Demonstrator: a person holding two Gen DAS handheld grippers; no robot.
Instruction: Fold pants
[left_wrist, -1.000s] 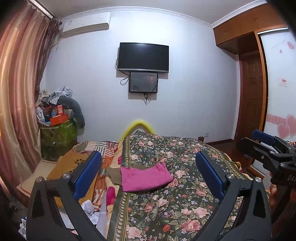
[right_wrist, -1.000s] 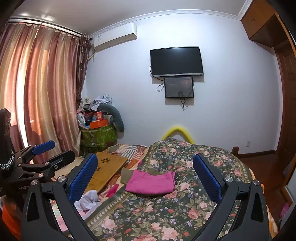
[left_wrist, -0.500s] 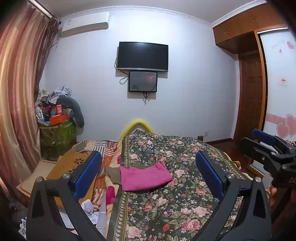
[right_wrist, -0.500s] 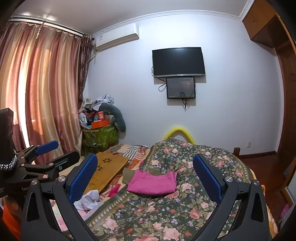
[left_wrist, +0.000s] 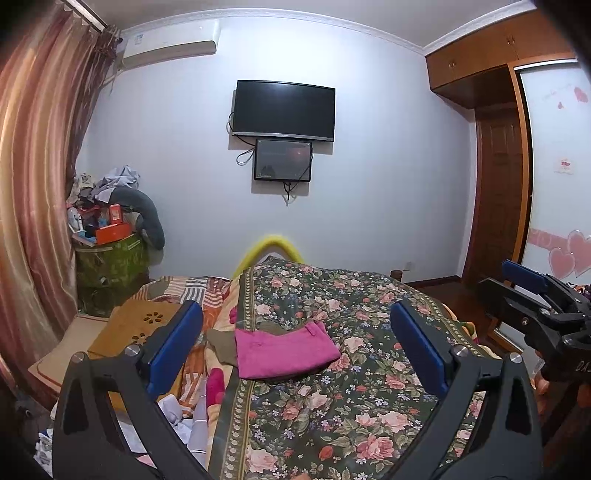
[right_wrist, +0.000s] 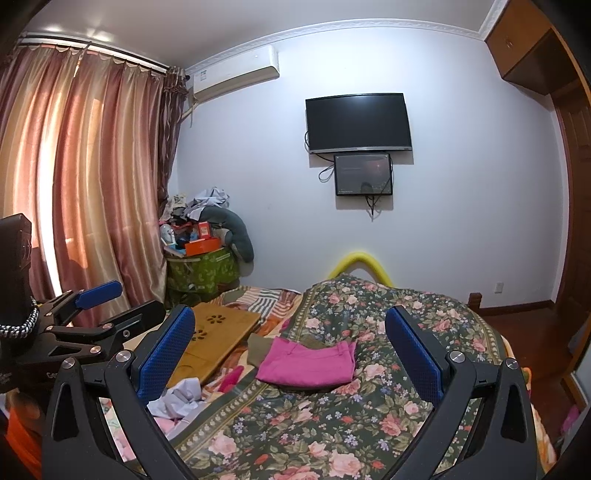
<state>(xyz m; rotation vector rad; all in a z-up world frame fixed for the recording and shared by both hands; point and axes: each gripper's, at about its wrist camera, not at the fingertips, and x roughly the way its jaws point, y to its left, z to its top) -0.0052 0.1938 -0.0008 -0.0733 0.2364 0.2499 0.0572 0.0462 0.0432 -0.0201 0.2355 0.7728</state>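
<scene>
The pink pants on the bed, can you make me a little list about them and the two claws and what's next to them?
pants: pink pants, folded flat on the floral bedspread
under pants: olive cloth peeking out
left claw: open, empty, above the bed
right claw: open, empty, above the bed
touching pants: neither claw
beside bed: wooden lap tray
on wall: TV

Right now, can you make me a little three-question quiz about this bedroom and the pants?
1. True or false: the pink pants lie folded on the flowered bedspread.
2. Is the left hand-held gripper open or shut?
3. What hangs on the wall directly under the big TV: A) a clock, B) a smaller screen, C) a mirror?

Key: 1 true; 2 open, holding nothing, like the right hand-held gripper; 3 B.
</scene>
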